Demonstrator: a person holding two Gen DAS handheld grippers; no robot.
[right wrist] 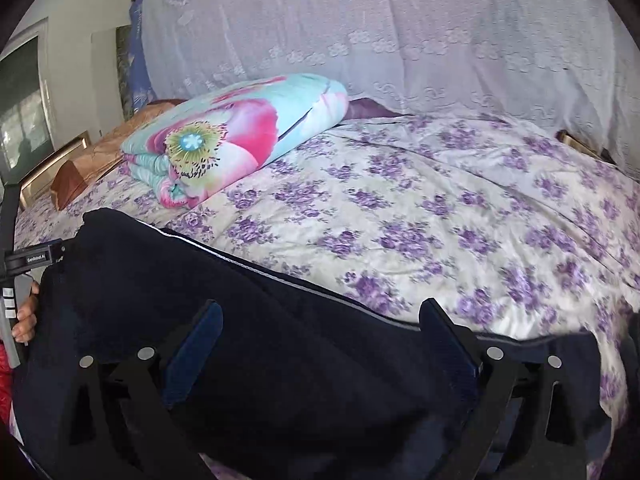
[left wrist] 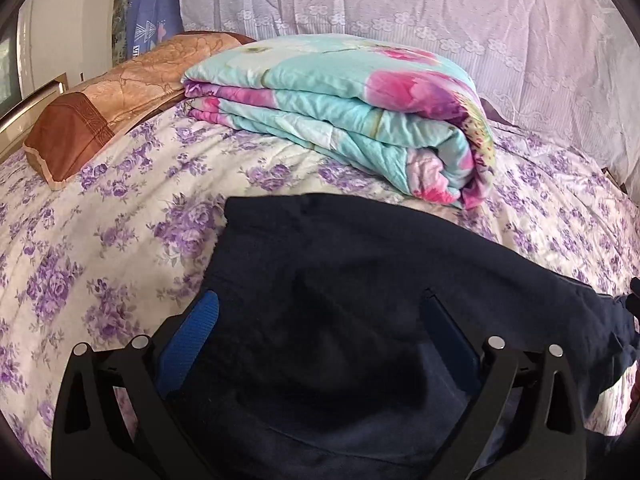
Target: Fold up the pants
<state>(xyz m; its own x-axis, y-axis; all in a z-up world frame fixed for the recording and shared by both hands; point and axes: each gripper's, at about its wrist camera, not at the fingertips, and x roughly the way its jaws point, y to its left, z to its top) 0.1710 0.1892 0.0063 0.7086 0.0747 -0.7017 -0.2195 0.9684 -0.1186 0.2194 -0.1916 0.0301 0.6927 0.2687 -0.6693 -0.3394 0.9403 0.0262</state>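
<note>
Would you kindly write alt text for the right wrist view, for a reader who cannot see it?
Dark navy pants lie across the near edge of a bed with a purple-flowered sheet, and the open right hand-held gripper stands over them. Behind lie a folded floral quilt, a brown pillow and a white lace curtain.

Both wrist views look steeply down, close over the pants [left wrist: 340, 320], sharing the bed [right wrist: 400, 220].

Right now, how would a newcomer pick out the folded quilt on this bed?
Start at the bed with the purple-flowered sheet, backed by a white lace curtain. Beyond the dark navy pants lies the folded quilt, beside a brown pillow. Only it is turquoise with big pink flowers.
</note>
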